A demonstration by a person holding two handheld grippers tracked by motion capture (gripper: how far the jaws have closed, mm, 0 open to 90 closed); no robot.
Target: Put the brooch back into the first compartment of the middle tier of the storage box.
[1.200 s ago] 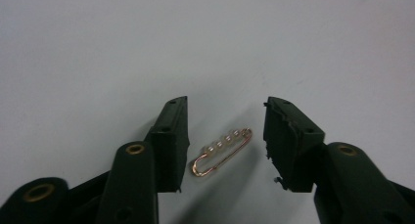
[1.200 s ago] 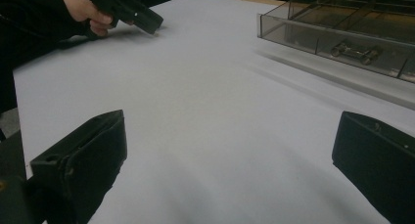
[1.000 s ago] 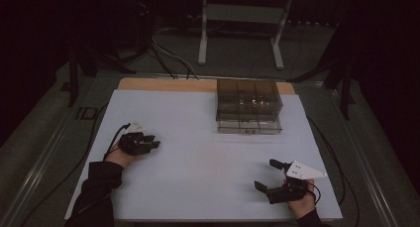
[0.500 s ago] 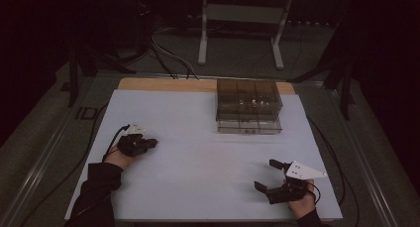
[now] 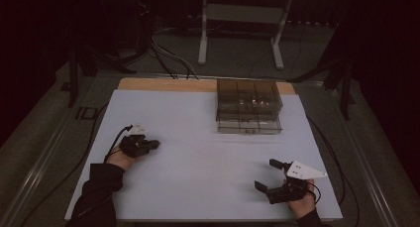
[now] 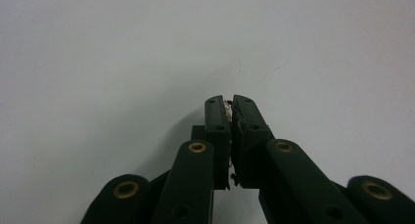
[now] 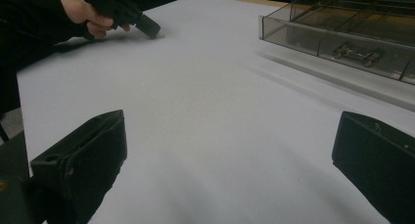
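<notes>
I see the left tool (image 5: 151,144) low over the white counter (image 5: 198,152), on the left side, with its jaws brought together. In the left gripper view a tiny pale thing (image 6: 227,105) sits pinched between the tips — it is too small for me to say what it is. The jaws have just been closing, and now they press on this small piece just above the bare sheet.

The right tool (image 5: 267,175) rests near the front right edge of the counter, well apart from the left one, and its jaws stand wide apart with nothing between them.

A smoky transparent organizer box (image 5: 249,106) stands at the far side of the counter — in the right gripper view I see a small metal part (image 7: 356,54) in its front compartment.
</notes>
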